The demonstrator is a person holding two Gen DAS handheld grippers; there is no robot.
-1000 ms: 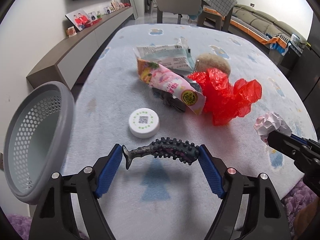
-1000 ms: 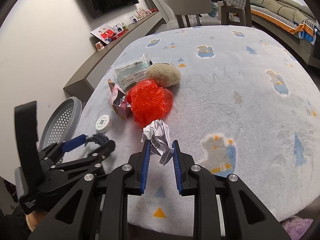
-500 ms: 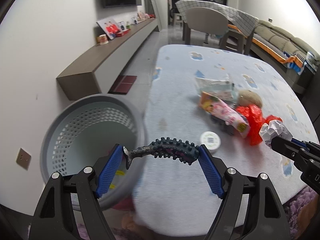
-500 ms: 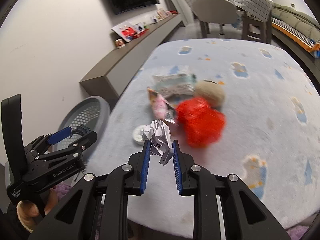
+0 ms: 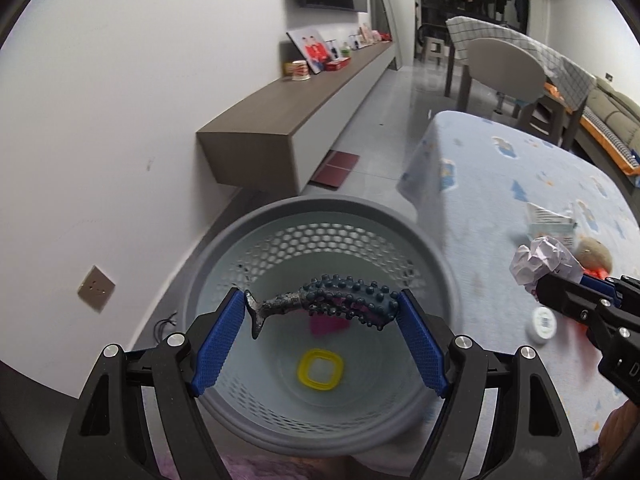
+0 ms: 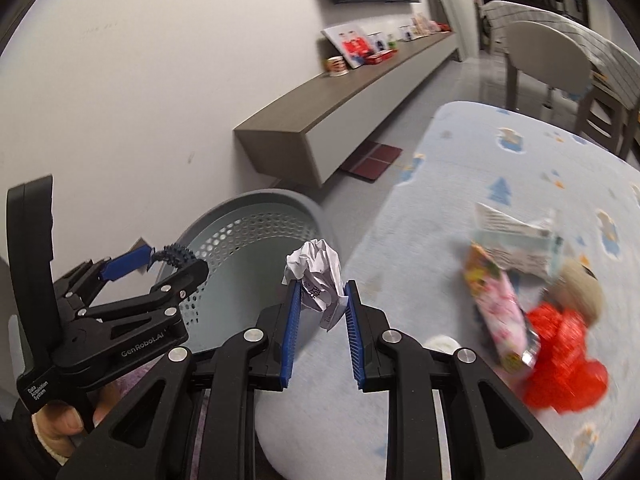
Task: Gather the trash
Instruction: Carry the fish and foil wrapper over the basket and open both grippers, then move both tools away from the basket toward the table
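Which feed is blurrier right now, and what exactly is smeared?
Right wrist view: worse, the red plastic bag and pink wrapper smear with motion, while the crumpled paper in the right gripper stays sharp. Left wrist view: the spiky toy is crisp; the basket bottom looks soft.

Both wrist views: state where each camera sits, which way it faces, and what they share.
Left wrist: on the left gripper, looking down into the grey basket, fingers clamped on the spiky fish toy.
Right wrist: on the right gripper, facing the table edge, holding the crumpled paper ball; the person's left hand shows.
Shared: basket, toy, paper ball, both grippers.
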